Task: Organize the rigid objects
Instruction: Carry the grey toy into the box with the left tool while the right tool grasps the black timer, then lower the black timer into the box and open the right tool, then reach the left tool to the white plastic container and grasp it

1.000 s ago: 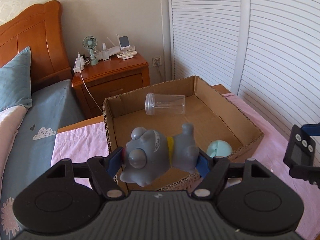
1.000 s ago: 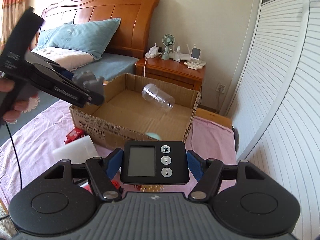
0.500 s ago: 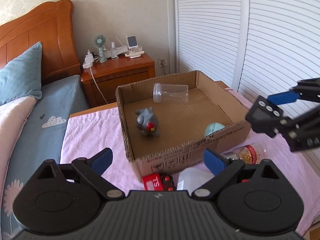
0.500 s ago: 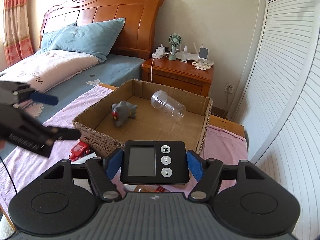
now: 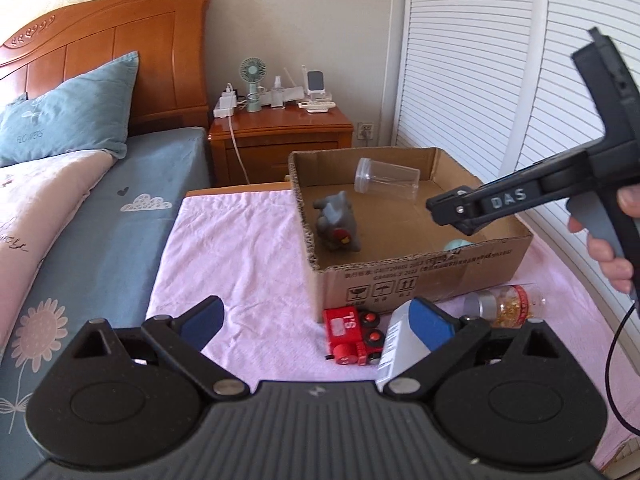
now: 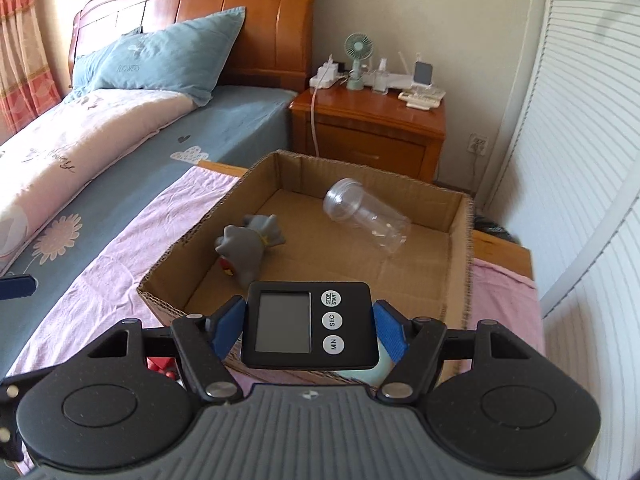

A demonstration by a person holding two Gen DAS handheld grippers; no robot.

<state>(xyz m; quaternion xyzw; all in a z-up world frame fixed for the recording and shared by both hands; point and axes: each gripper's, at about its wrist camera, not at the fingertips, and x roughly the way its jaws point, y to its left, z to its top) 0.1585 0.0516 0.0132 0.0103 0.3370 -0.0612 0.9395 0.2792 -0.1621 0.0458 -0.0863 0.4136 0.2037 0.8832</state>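
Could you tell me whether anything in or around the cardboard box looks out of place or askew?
Nothing is damaged or spilled. In the box, the clear cup and grey toy lie on their sides. Outside its front wall, a red toy train, a white bottle and a jar, also tipped over, remain unsorted.

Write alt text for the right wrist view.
The right gripper holds a black digital timer between its jaws above the near edge of an open cardboard box. Inside lie a grey toy animal and a clear plastic cup on its side; bed and nightstand behind.
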